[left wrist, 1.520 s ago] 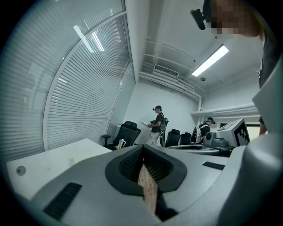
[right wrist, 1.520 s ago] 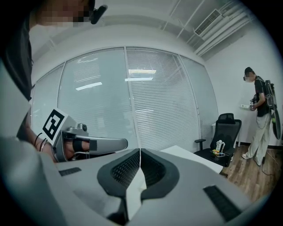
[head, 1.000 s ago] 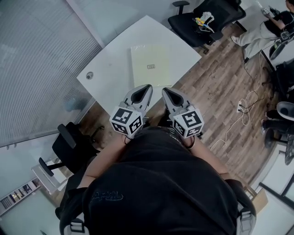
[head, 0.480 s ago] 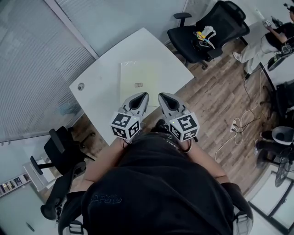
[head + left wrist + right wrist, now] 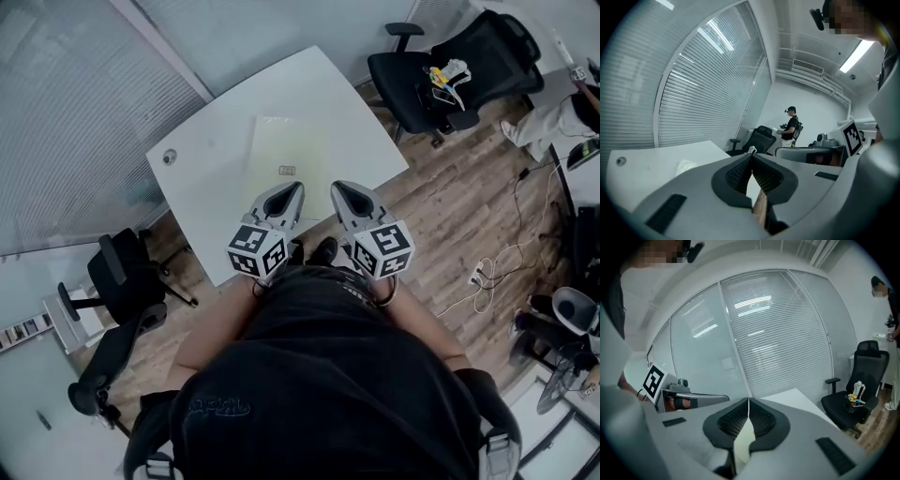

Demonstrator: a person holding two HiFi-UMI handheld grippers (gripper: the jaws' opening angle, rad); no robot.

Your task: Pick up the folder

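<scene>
A pale yellow-green folder (image 5: 295,157) lies flat on the white table (image 5: 211,178), a small label near its near edge. My left gripper (image 5: 294,190) and right gripper (image 5: 339,188) hang side by side just above the table's near edge, tips pointing at the folder's near edge without touching it. Both are shut with nothing between the jaws. In the left gripper view the left gripper (image 5: 751,156) has its pads together, and a corner of the folder (image 5: 686,165) shows on the table. In the right gripper view the right gripper (image 5: 748,401) is likewise pressed together.
A black office chair (image 5: 450,70) with colourful items on its seat stands right of the table. Another black chair (image 5: 122,281) is at the lower left. Blinds (image 5: 66,112) cover the glass wall on the left. Cables (image 5: 492,272) trail over the wooden floor. A person (image 5: 790,126) stands at the back.
Both grippers have moved forward together toward the table and the folder, still shut. The view has shifted, so the table and folder now lie closer in front of them.
</scene>
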